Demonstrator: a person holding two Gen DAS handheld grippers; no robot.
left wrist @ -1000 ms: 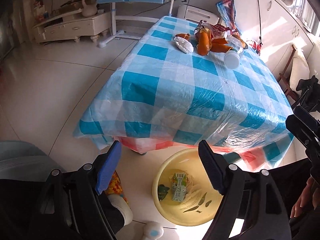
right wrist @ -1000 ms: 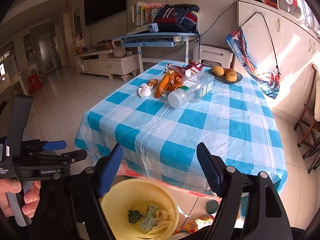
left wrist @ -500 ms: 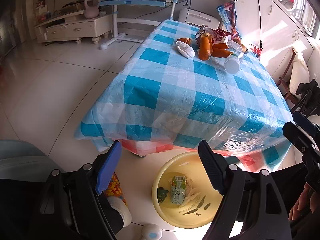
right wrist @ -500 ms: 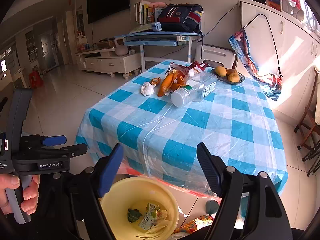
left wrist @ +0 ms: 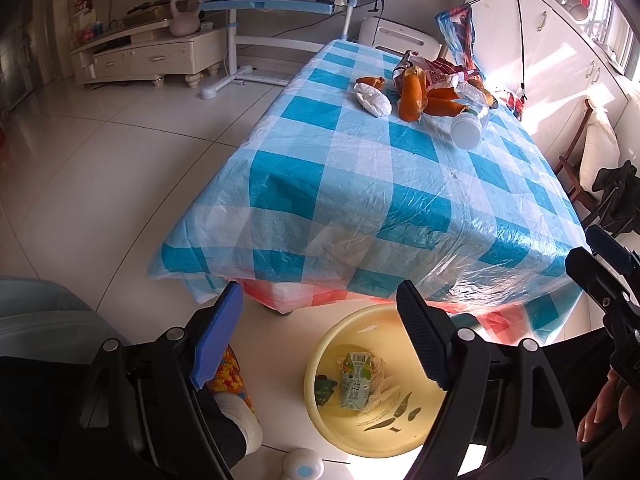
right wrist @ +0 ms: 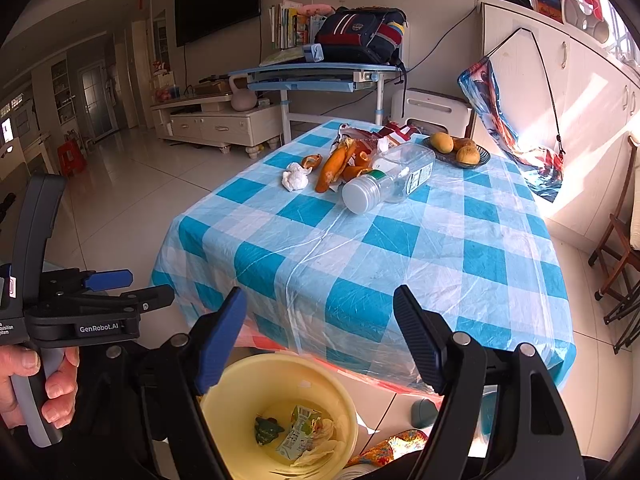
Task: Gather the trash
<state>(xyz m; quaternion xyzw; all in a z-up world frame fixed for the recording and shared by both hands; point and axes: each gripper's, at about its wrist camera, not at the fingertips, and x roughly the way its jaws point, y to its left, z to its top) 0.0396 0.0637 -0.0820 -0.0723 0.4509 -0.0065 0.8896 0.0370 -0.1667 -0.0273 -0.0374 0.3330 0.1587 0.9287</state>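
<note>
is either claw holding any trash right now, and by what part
Nothing is held. The left claw and the right claw both stand open and empty above the yellow basin.

I see the table [right wrist: 400,240] under a blue-and-white checked plastic cloth. At its far end: a crumpled white tissue [right wrist: 295,177], orange peels [right wrist: 334,164], a clear plastic bottle [right wrist: 390,180] on its side, a snack wrapper [right wrist: 372,134], a dish of fruit [right wrist: 458,148]. On the tiled floor [right wrist: 132,200], a yellow basin [right wrist: 280,412].
</note>
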